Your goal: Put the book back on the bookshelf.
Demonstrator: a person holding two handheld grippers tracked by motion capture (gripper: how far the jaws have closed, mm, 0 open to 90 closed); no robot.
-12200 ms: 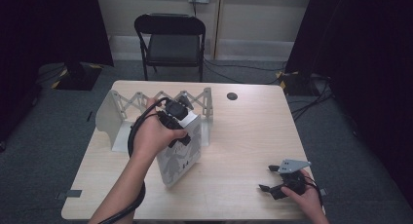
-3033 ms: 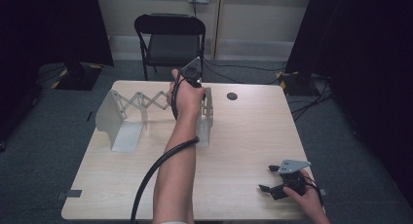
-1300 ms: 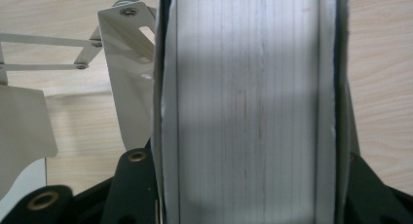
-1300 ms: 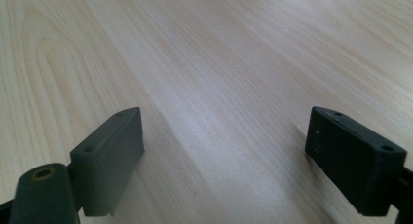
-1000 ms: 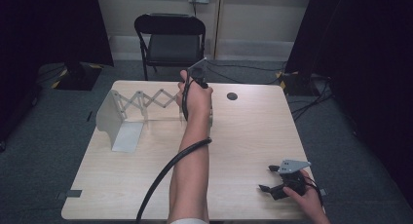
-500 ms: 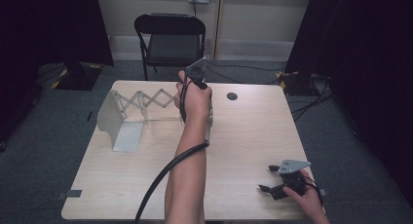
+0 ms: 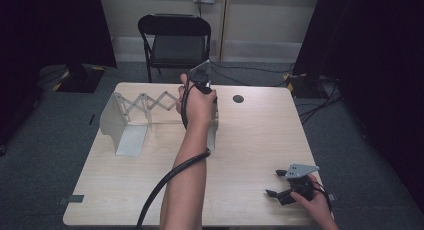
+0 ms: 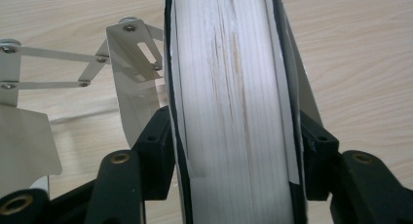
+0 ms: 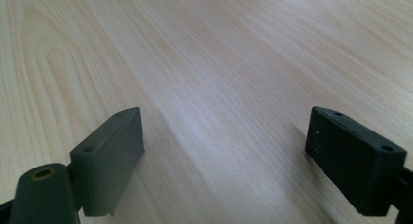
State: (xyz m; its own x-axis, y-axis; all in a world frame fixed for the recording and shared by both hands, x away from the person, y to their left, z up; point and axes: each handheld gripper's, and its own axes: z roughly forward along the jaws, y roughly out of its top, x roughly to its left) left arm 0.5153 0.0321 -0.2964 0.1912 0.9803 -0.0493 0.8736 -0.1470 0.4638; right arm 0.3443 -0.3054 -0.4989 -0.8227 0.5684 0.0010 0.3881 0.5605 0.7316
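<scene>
Step in hand, as judged from the scene: seating a thick white-paged book with dark covers upright inside the silver metal expanding book rack with scissor-link sides. To do this well, keep the book vertical, lower it until its bottom edge bears fully on the pale wood-grain counter, and set it flush against the rack's end plate before easing the grip. Releasing with the book tilted risks it toppling, since nothing else stands in the rack to support it.

The left tongs are clamped on the book; one jaw presses each cover, and the page block runs up between them. In the left gripper view the rack's riveted links lie just beside the book, to its left. In the high view the left tongs sit above the rack's right end.

The right tongs stand apart, holding nothing, low over bare counter near its front right corner, well apart from the book and rack.
</scene>
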